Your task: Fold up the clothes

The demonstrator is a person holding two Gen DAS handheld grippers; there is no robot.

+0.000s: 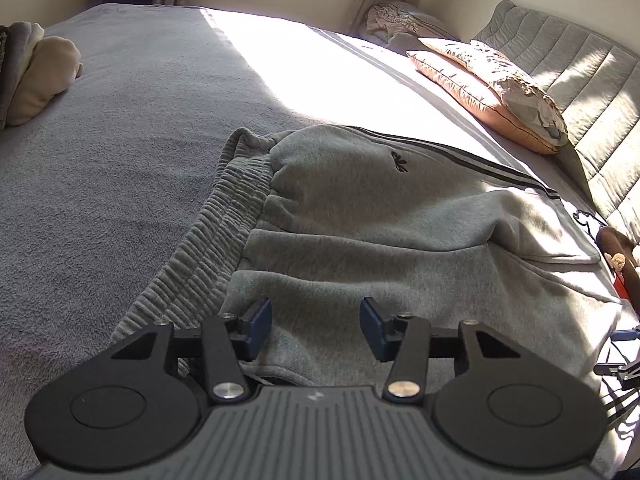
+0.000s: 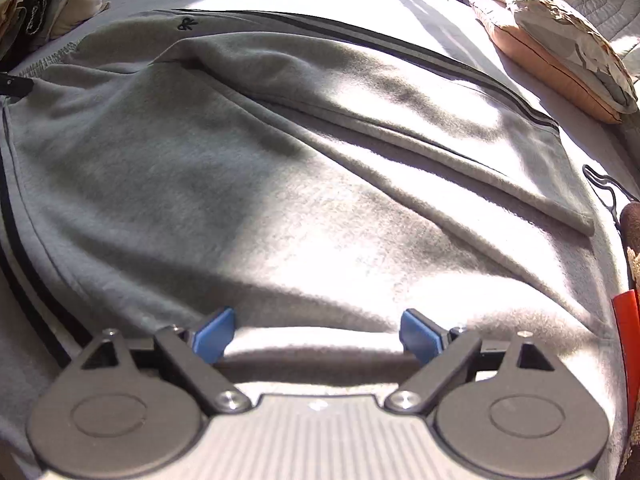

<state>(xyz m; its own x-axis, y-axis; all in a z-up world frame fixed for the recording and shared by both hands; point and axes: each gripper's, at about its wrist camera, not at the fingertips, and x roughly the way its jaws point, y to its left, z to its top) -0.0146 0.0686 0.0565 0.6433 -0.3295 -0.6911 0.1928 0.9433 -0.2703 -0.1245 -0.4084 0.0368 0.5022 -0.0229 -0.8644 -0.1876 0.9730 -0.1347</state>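
Observation:
Grey sweatpants [image 1: 360, 208] with black side stripes lie spread on the bed, ribbed waistband [image 1: 208, 232] to the left. My left gripper [image 1: 316, 326] hovers just above the fabric near the waistband, jaws apart, nothing pinched between the blue pads [image 1: 262, 320]. In the right wrist view the same sweatpants [image 2: 280, 168] fill the frame, one leg folded over the other. My right gripper [image 2: 318, 334] stands wide open over the cloth, its blue pads [image 2: 214, 334] clear of it.
A grey blanket [image 1: 100, 160] covers the bed. Folded clothes [image 1: 36, 76] are stacked at the far left. Pink and patterned pillows [image 1: 492, 84] lean on a quilted headboard [image 1: 568, 64]. A red object [image 2: 626, 320] and a dark cord [image 2: 600, 184] lie at the right edge.

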